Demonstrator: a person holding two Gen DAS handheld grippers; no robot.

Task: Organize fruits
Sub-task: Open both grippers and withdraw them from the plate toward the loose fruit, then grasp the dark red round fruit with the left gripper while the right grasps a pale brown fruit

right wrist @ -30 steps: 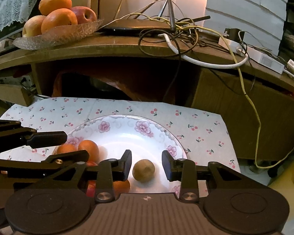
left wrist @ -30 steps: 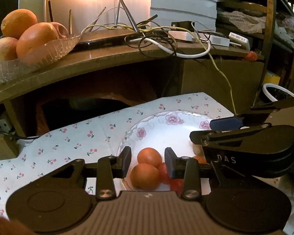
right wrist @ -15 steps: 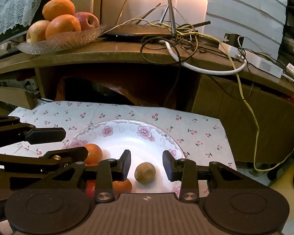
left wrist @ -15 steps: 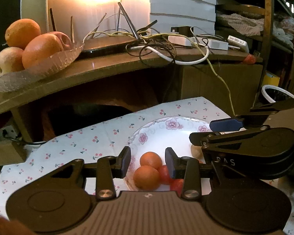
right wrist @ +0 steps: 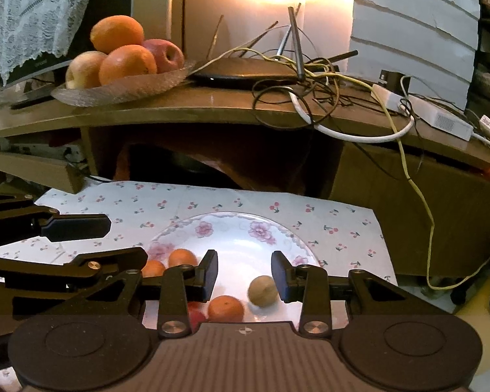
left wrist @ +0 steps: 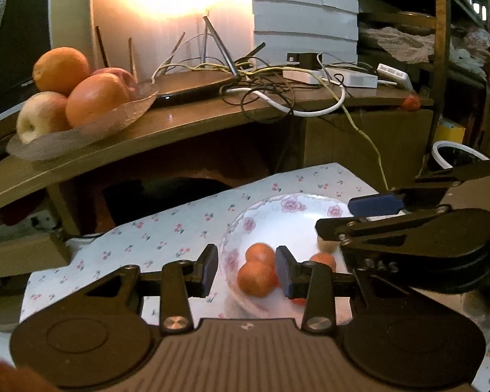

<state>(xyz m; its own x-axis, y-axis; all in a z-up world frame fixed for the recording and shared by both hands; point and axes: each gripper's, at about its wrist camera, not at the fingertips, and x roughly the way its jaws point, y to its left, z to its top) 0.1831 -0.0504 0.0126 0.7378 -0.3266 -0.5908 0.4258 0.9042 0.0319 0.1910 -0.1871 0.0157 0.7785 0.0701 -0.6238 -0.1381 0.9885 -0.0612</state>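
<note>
Item: brown fruit point(right wrist: 262, 290) on floral plate point(right wrist: 245, 225), near-right part, roundish (no long axis). Right gripper point(right wrist: 244, 276) nearer, jaws apart, empty; fruit below, right of centre. Left gripper point(left wrist: 246, 269) spread over oranges point(left wrist: 256, 277), holding nothing.

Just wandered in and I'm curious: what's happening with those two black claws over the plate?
A person holds a claw tool in each hand over a flowered plate of small fruit. The left gripper hangs above two small oranges, the right gripper above a brownish fruit. Both are open and holding nothing. A glass dish of bigger fruit sits on the shelf behind.
</note>
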